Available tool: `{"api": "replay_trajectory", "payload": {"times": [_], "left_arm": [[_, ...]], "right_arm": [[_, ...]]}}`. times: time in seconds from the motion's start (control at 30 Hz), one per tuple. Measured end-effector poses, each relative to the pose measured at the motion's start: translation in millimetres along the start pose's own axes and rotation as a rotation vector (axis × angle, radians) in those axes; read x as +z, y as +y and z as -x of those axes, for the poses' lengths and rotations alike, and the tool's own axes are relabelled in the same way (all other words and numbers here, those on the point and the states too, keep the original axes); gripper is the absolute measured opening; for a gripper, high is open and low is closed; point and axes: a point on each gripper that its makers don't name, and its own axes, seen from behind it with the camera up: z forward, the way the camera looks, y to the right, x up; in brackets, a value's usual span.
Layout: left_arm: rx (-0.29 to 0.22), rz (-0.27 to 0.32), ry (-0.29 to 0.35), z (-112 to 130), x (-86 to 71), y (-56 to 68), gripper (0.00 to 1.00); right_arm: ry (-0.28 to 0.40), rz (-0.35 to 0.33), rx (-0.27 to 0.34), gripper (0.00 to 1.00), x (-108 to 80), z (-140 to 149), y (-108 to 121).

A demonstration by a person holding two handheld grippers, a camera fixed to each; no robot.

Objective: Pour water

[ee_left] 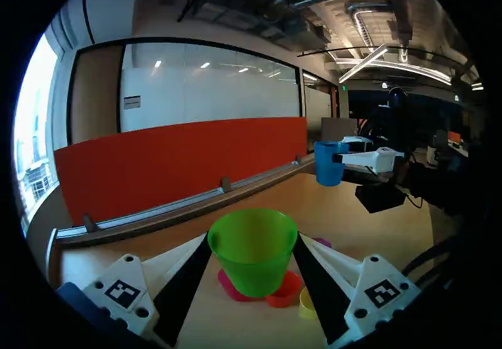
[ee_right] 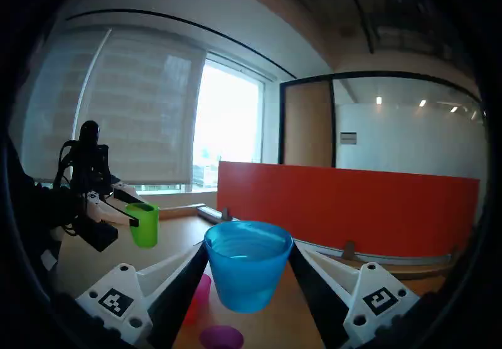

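Left fingers clamp the green cup, upright above the surface. Right fingers clamp the blue cup, upright too, seemingly holding water. Blue sits far right of green, well apart; I'd close that gap, then tip blue leftward.

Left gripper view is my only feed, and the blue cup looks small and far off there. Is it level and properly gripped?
Observer: Yes. In the right gripper view the blue cup stands upright, and both fingers of the right gripper press on its sides.
Operator: What sits under it?
Observer: A purple cup stands on the table just below it. A pink cup is next to that, partly behind a finger.
Operator: How does my green cup look from the side?
Observer: The green cup is upright with its rim level, well apart from the blue cup.
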Motion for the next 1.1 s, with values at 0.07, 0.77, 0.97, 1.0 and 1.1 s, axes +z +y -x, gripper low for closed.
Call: {"api": "replay_trajectory", "payload": {"times": [0.07,0.77,0.97,1.0,1.1], "left_arm": [[0.002,-0.001,0.002,-0.3,-0.3,0.4,0.89],[-0.001,0.005,0.023,-6.2,0.9,3.5,0.88],[-0.014,0.016,0.036,-8.2,1.6,7.1,0.88],[-0.016,0.016,0.038,-8.6,1.5,7.2,0.88],[-0.013,0.009,0.048,-10.2,0.4,5.9,0.88]], "right_arm": [[-0.002,-0.002,-0.002,0.91,0.2,0.7,-0.4],[-0.029,-0.037,-0.05,0.91,10.3,-5.1,-13.7],[-0.038,-0.054,-0.073,0.91,14.5,-6.9,-20.1],[-0.039,-0.057,-0.077,0.91,15.2,-7.3,-21.2],[-0.041,-0.063,-0.087,0.91,16.9,-9.3,-23.4]]}}
